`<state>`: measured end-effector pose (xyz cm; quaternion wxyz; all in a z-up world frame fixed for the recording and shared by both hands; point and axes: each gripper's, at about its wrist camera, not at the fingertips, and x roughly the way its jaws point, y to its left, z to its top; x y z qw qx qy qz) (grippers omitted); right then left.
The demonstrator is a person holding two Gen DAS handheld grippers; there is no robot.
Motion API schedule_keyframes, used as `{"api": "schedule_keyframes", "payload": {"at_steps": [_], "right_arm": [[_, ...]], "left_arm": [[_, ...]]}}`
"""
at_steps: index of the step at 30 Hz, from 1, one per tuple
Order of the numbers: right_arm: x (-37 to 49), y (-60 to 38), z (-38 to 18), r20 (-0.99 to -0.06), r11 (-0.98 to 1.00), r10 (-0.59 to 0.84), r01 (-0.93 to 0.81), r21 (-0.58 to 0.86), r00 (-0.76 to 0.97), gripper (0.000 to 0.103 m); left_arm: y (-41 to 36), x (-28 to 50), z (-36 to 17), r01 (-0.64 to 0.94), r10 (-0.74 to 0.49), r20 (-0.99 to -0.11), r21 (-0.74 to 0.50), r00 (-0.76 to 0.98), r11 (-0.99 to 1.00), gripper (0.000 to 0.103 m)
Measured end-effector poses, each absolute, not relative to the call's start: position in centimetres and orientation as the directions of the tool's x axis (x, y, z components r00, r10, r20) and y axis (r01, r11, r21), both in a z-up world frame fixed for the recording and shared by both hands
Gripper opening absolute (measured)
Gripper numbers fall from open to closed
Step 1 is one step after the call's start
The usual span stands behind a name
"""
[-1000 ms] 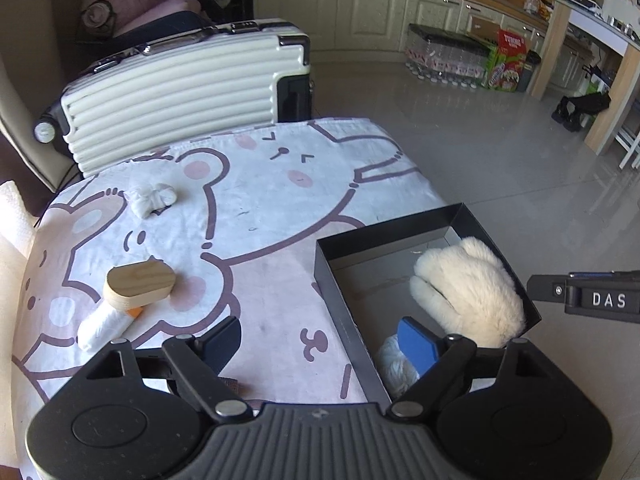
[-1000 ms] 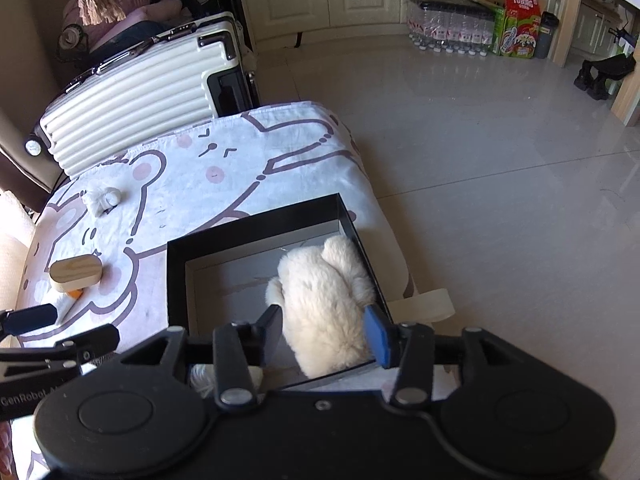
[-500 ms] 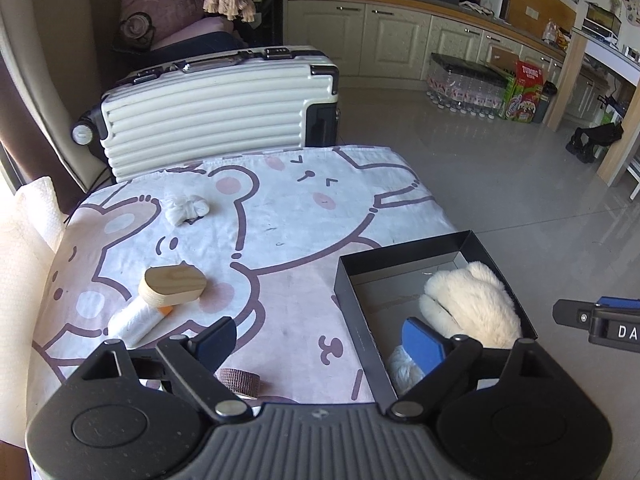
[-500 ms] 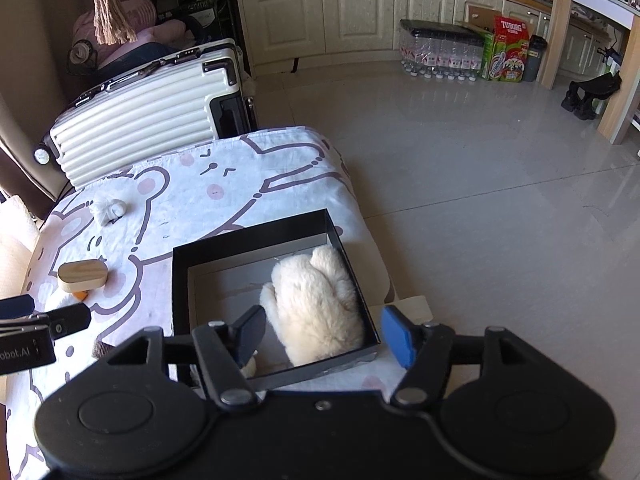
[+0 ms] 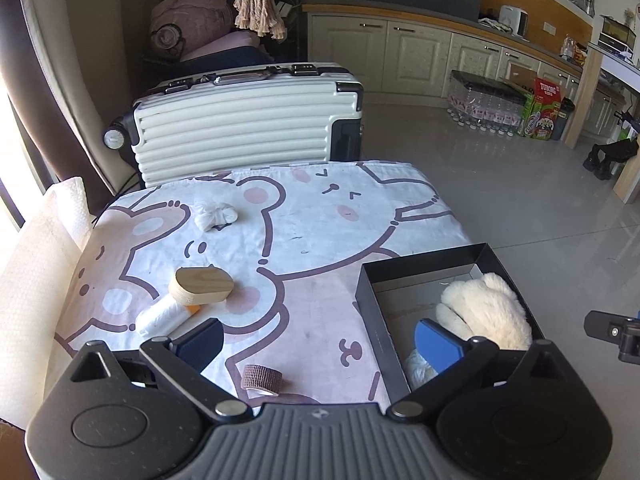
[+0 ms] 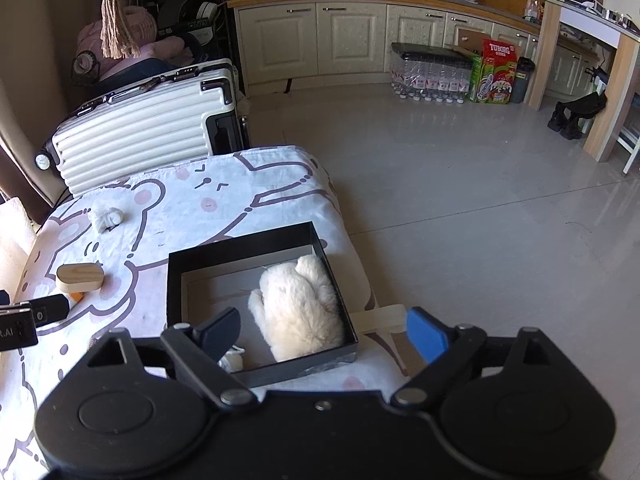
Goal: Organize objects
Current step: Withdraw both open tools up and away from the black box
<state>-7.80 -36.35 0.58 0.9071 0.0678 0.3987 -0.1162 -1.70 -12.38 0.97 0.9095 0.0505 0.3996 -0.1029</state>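
Hovering above the near edge of the surface (image 5: 320,208), which is covered by a cloth with bear drawings, the left gripper (image 5: 318,338) points forward and a little downward, its jaws spread wide with nothing between them. The right gripper (image 6: 324,334) is held at a similar height to its right side, also tilted down toward the black box (image 6: 240,246), and its jaws are wide apart and hold nothing. Inside the box, a fluffy white plush item (image 6: 298,308) lies against the right wall, and a small white bundle (image 5: 418,366) sits in the near corner, partly hidden behind the blue pad of the left gripper. On the cloth left of the box there are a wooden oval piece (image 5: 202,285), touching a white roll (image 5: 162,316) with an orange end, and a brown tape roll (image 5: 262,378) close to the near edge, between the left gripper's fingers in the view. A crumpled white cloth piece (image 5: 214,214) lies further back, well apart from the others. Behind the surface stands a white suitcase (image 5: 240,128) on its side.
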Motion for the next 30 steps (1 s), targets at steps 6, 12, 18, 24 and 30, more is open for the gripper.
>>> {"api": "schedule_keyframes", "payload": {"at_steps": [6,12,18,24,30], "right_arm": [[-7.96,-36.35,0.61,-0.730,0.962,-0.183,0.273,0.006,0.659,0.103],[-8.05,-36.29,0.61,-0.719,0.960,-0.197,0.279,-0.005,0.666,0.103],[-8.04,-36.28,0.54,-0.720,0.960,-0.192,0.279,0.001,0.667,0.103],[-7.89,-36.12,0.51,-0.721,0.963,-0.189,0.271,-0.002,0.667,0.103],[-7.71,-36.04,0.43,-0.725,0.962,-0.195,0.273,-0.010,0.661,0.103]], "left_arm": [[-12.32,-1.86,0.89,0.227,-0.141,-0.735,0.017,0.663,0.974,0.103],[-12.40,-1.92,0.76,0.238,-0.143,-0.740,0.024,0.657,0.971,0.103],[-12.44,-1.95,0.60,0.246,-0.146,-0.742,0.026,0.654,0.969,0.103],[-12.35,-1.92,0.53,0.245,-0.146,-0.744,0.024,0.652,0.969,0.103],[-12.22,-1.74,0.44,0.242,-0.146,-0.745,0.021,0.650,0.970,0.103]]}}
